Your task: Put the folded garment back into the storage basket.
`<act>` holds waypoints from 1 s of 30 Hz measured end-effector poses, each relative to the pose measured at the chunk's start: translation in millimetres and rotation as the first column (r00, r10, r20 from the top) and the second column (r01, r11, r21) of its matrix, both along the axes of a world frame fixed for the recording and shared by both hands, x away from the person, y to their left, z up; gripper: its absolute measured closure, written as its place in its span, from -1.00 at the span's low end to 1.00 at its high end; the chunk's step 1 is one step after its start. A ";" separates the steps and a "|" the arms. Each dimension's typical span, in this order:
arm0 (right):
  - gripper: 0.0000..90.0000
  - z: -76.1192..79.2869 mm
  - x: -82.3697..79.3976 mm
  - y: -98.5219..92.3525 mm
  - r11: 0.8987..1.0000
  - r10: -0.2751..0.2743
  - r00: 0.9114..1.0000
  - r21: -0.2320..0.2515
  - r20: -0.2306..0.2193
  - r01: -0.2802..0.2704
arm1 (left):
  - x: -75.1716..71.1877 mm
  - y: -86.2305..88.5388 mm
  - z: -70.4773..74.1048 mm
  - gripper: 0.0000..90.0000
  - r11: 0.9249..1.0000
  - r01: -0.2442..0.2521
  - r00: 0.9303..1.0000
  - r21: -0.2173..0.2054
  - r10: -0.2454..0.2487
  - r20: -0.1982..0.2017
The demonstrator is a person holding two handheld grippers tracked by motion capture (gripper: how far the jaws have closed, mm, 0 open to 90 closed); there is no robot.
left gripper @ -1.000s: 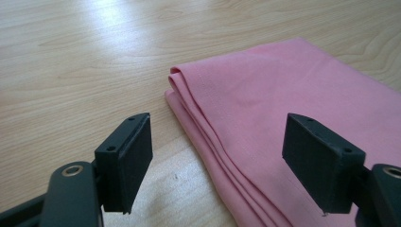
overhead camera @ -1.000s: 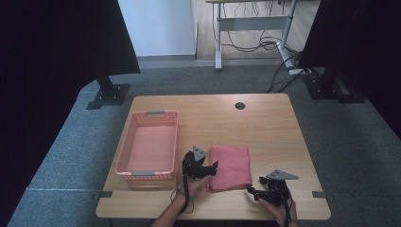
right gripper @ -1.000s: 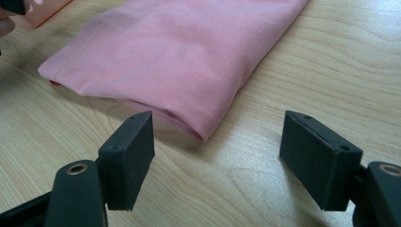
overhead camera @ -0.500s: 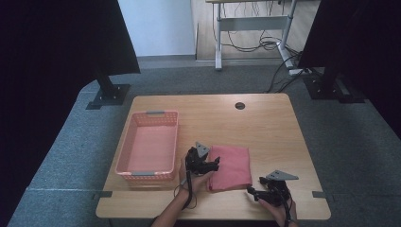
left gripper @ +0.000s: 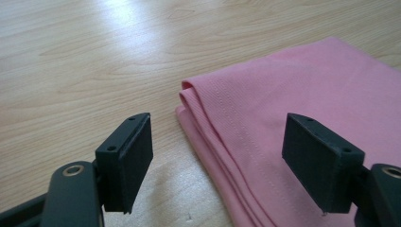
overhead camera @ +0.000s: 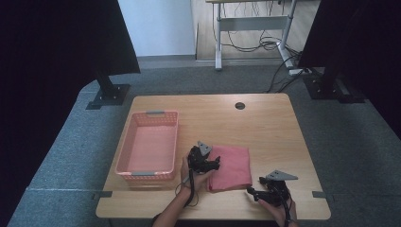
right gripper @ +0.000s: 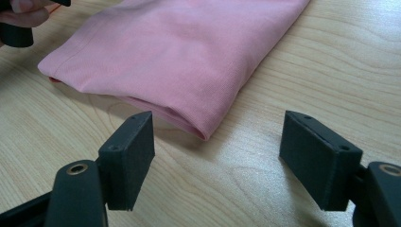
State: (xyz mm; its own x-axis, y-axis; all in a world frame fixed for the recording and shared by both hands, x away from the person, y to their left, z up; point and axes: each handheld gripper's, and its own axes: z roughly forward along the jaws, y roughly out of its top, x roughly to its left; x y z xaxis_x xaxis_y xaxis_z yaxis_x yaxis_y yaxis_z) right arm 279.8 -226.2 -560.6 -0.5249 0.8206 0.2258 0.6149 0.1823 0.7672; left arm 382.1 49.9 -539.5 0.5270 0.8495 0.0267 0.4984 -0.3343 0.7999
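A folded pink cloth (overhead camera: 231, 166) lies flat on the wooden table (overhead camera: 265, 127), right of a pink basket (overhead camera: 148, 146). My left gripper (overhead camera: 215, 164) is at the cloth's left edge, open, its jaws straddling the folded layers of the cloth (left gripper: 283, 109) without closing on them. My right gripper (overhead camera: 250, 191) is near the table's front edge, just off the cloth's near right corner, open and empty. In the right gripper view that folded corner of the cloth (right gripper: 189, 56) lies just beyond the jaws, with the table bare between them.
The pink basket stands empty at the table's left half. A round cable hole (overhead camera: 240, 105) is at the back of the table. A desk frame with cables (overhead camera: 255, 28) and two black stands (overhead camera: 109, 90) are on the floor beyond.
My left gripper has edged to the right, onto the cloth's left edge. My right gripper has stayed in place.
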 end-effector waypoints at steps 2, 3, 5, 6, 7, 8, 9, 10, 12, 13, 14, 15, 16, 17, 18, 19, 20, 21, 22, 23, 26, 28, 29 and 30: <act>-0.40 0.0 0.0 0.4 1.000 0.000 1.000 -0.001 0.001 0.000 | 1.3 0.4 -0.8 -0.44 1.000 -0.006 1.000 -0.001 0.006 0.002; -0.41 0.0 -0.1 0.6 1.000 -0.001 1.000 -0.002 0.002 0.001 | 2.0 0.7 -1.1 -0.43 1.000 -0.006 1.000 -0.002 0.006 0.000; -0.41 0.0 -0.2 1.0 1.000 -0.001 1.000 -0.004 0.002 0.001 | 3.3 1.3 -1.7 -0.43 1.000 -0.006 1.000 -0.003 0.006 -0.003; -0.41 0.0 -0.2 1.1 1.000 -0.001 1.000 -0.004 0.002 0.001 | 3.9 1.4 -2.1 -0.43 1.000 -0.005 1.000 -0.002 0.005 -0.005; -0.40 -0.1 -0.2 1.1 1.000 0.000 1.000 -0.004 0.003 0.000 | 4.5 1.5 -2.4 -0.43 1.000 -0.005 1.000 0.000 0.005 -0.005; -0.41 -0.1 -0.2 1.2 1.000 0.001 1.000 -0.003 0.002 -0.001 | 5.2 1.5 -2.7 -0.43 1.000 -0.005 1.000 -0.001 0.005 -0.006; -0.41 -0.1 -0.1 1.2 1.000 0.001 1.000 -0.002 0.002 -0.001 | 6.0 1.6 -3.0 -0.43 1.000 -0.004 1.000 -0.002 0.004 -0.006; -0.40 -0.1 0.0 1.3 1.000 0.001 1.000 -0.002 0.002 -0.001 | 6.9 1.5 -3.3 -0.44 1.000 -0.004 1.000 -0.003 0.004 -0.008; -0.41 -0.1 0.1 1.5 1.000 0.002 1.000 -0.003 0.003 -0.002 | 8.5 1.7 -3.5 -0.44 1.000 -0.005 1.000 -0.003 0.005 -0.007; -0.41 -0.1 0.2 1.4 1.000 0.002 1.000 -0.003 0.002 -0.002 | 9.5 2.0 -3.6 -0.44 1.000 -0.005 1.000 -0.005 0.005 -0.010; -0.40 -0.1 0.2 1.4 1.000 0.003 1.000 -0.002 0.002 -0.003 | 10.6 2.0 -4.0 -0.44 1.000 -0.006 1.000 -0.007 0.006 -0.011; -0.41 -0.1 0.1 1.4 1.000 0.003 1.000 -0.002 0.002 -0.003 | 11.5 2.0 -4.3 -0.44 1.000 -0.008 1.000 -0.005 0.008 -0.012; -0.40 -0.1 0.1 1.5 1.000 0.004 1.000 -0.002 0.002 -0.004 | 12.3 1.9 -4.7 -0.45 1.000 -0.013 1.000 -0.005 0.013 -0.013; -0.40 -0.1 0.1 1.6 1.000 0.004 1.000 -0.002 0.003 -0.004 | 12.7 1.7 -5.2 -0.46 1.000 -0.020 1.000 -0.004 0.020 -0.010; -0.40 -0.1 0.1 1.6 1.000 0.004 1.000 -0.002 0.002 -0.004 | 13.1 1.4 -5.6 -0.46 1.000 -0.027 1.000 -0.003 0.027 -0.009; -0.41 -0.2 0.2 1.6 1.000 0.004 1.000 -0.002 0.003 -0.004 | 13.4 1.1 -6.0 -0.46 1.000 -0.030 1.000 -0.001 0.030 -0.009; -0.41 -0.2 0.2 1.6 1.000 0.005 1.000 -0.002 0.003 -0.005 | 14.0 0.9 -6.2 -0.46 1.000 -0.031 0.999 0.000 0.031 -0.009; -0.41 -0.2 0.3 1.8 1.000 0.005 1.000 -0.002 0.004 -0.005 | 14.7 0.8 -6.4 -0.46 1.000 -0.030 1.000 -0.001 0.030 -0.010; -0.41 -0.2 0.4 1.9 1.000 0.006 1.000 -0.003 0.004 -0.006 | 15.6 0.9 -6.3 -0.46 1.000 -0.029 1.000 -0.001 0.029 -0.011; -0.41 -0.2 0.4 2.1 1.000 0.006 1.000 -0.003 0.004 -0.006 | 16.7 1.4 -5.8 -0.46 1.000 -0.026 1.000 -0.002 0.026 -0.012; -0.41 -0.2 0.4 2.2 1.000 0.006 1.000 -0.003 0.004 -0.006 | 20.1 3.1 -3.7 -0.46 0.999 -0.033 0.999 -0.019 0.032 -0.017; -0.41 -0.3 0.5 2.0 1.000 0.007 1.000 -0.001 0.004 -0.007 | 22.2 3.7 -3.2 -0.47 0.999 -0.037 0.999 -0.031 0.037 -0.022; -0.40 -0.3 0.5 2.0 1.000 0.007 1.000 -0.001 0.004 -0.007 | 23.1 3.5 -3.0 -0.47 0.999 -0.038 0.999 -0.032 0.037 -0.024; -0.41 -0.3 0.5 2.1 1.000 0.007 1.000 -0.002 0.004 -0.007 | 23.8 3.1 -3.0 -0.47 0.999 -0.040 0.999 -0.032 0.039 -0.024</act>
